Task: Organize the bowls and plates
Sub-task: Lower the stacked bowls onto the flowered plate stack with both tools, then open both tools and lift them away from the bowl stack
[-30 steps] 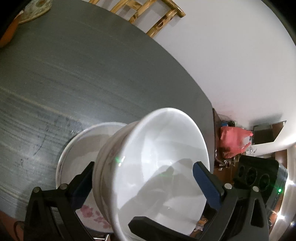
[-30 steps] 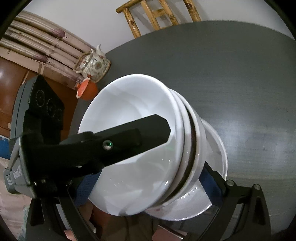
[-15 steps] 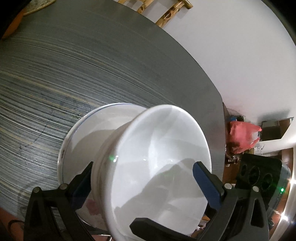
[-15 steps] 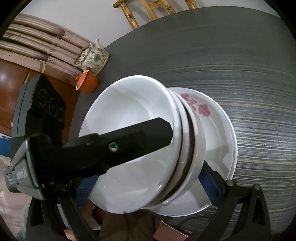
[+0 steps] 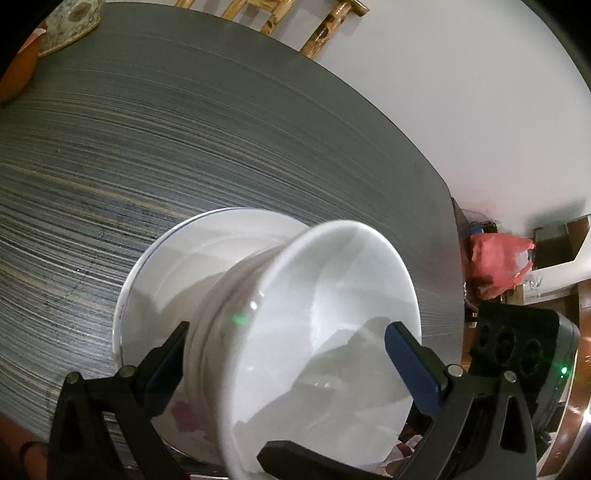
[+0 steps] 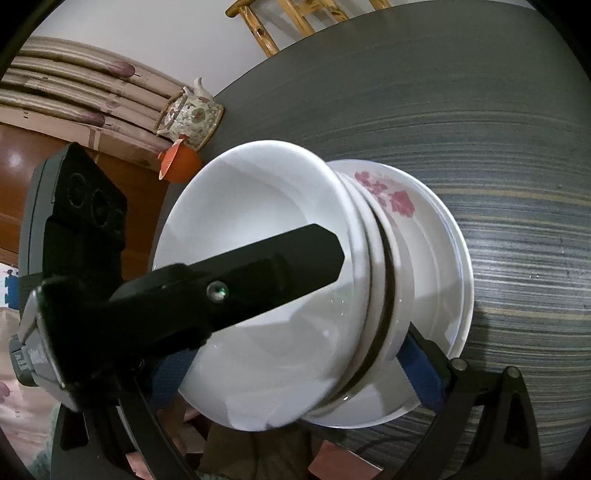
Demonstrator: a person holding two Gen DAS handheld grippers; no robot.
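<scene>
Nearest my cameras, both tongs straddle a stack of bowls (image 5: 325, 332) (image 6: 266, 280). My left tongs (image 5: 288, 354) are spread, one blue-padded finger (image 5: 410, 365) inside the top bowl's glossy white cup, the other black finger against the stack's outer wall. My right tongs (image 6: 295, 354) are spread as well, bracketing the stack from the opposite side; whether either pair actually presses the porcelain I cannot tell. The bowls are smooth glazed white, round with flared rims, nested with a dark gap between two of them in the right view. Under them lies a wide shallow plate (image 5: 192, 266) (image 6: 436, 258), white with pink flower prints, resting near the closer edge of the tabletop (image 5: 184, 129) (image 6: 480, 110), a dark grey sheet with fine streaked grain and a rounded edge. Farther off at the tabletop's edge stand a floral ceramic teapot (image 6: 192, 118) and an orange cup (image 6: 181, 162) beside it. Beyond are a wooden chair (image 5: 317, 26) (image 6: 291, 18), a plain white wall, and a red plastic bag (image 5: 498, 266).
</scene>
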